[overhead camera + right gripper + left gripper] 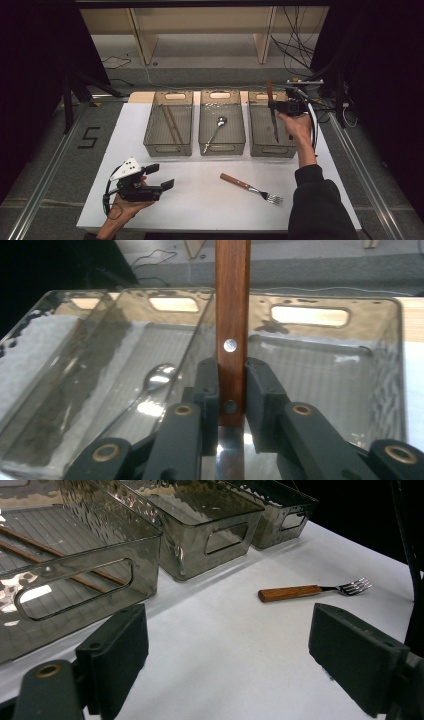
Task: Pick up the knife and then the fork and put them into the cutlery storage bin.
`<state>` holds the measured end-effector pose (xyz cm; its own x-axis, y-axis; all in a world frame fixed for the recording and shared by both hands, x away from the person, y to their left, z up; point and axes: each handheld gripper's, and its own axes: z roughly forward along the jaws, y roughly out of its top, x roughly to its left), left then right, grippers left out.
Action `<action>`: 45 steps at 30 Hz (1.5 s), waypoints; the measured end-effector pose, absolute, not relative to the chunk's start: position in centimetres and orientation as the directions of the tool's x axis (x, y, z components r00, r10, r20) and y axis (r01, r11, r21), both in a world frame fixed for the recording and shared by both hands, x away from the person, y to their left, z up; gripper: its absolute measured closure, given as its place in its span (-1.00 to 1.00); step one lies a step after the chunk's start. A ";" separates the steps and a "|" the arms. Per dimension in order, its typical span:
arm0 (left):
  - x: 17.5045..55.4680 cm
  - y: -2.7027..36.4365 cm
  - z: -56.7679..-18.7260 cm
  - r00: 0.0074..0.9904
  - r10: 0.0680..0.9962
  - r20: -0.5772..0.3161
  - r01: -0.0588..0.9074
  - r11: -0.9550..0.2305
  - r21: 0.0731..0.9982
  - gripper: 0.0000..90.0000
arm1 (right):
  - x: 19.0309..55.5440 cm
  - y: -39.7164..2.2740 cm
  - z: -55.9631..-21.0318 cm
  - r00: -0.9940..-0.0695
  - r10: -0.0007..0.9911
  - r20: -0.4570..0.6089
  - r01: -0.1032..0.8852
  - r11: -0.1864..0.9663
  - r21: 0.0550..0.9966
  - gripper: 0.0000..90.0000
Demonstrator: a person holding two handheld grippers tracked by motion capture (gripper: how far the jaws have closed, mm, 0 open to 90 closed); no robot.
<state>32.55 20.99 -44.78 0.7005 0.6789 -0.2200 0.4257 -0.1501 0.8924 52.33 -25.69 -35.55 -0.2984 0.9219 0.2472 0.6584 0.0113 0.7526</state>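
My right gripper (pixel 279 106) is shut on the wooden handle of a knife (pixel 273 116). The knife hangs over the right-hand bin (pixel 255 150) with its blade pointing down into it. In the right gripper view the pads (pixel 210 390) press both sides of the knife handle (pixel 232 315) just below a rivet. A fork (pixel 250 188) with a wooden handle lies on the white table, right of centre. My left gripper (pixel 160 176) rests open near the front left, nothing between its fingers. Beyond the open left gripper (pixel 227 650) the fork (pixel 305 591) lies farther off.
Three smoked plastic bins stand in a row at the back. The left bin (pixel 168 148) holds chopsticks (pixel 171 124); the middle bin (pixel 222 148) holds a spoon (pixel 216 131). The white table (pixel 200 200) ends close behind the bins; cables trail on the floor beyond.
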 end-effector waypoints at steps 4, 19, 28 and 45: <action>32.5 21.0 -44.8 0.702 0.678 -0.220 0.425 -0.150 0.893 -0.65 | 52.5 -26.3 -35.8 -0.275 0.932 0.236 0.656 0.003 0.754 0.73; 32.5 20.9 -44.8 0.703 0.677 -0.219 0.423 -0.151 0.893 -0.65 | 52.8 -26.8 -37.1 -0.241 0.948 0.208 0.663 0.005 0.749 0.73; 32.5 21.0 -44.8 0.703 0.677 -0.219 0.423 -0.150 0.894 -0.65 | 52.9 -26.7 -38.1 -0.227 0.951 0.211 0.676 -0.002 0.737 0.72; 32.5 21.0 -44.8 0.701 0.678 -0.221 0.425 -0.149 0.893 -0.65 | 52.5 -26.4 -38.5 -0.208 0.957 0.200 0.711 0.007 0.704 0.34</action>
<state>32.49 20.99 -44.79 0.7011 0.6781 -0.2205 0.4248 -0.1488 0.8930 52.47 -26.42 -38.51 -0.2081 0.9574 0.2003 0.7105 0.0073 0.7036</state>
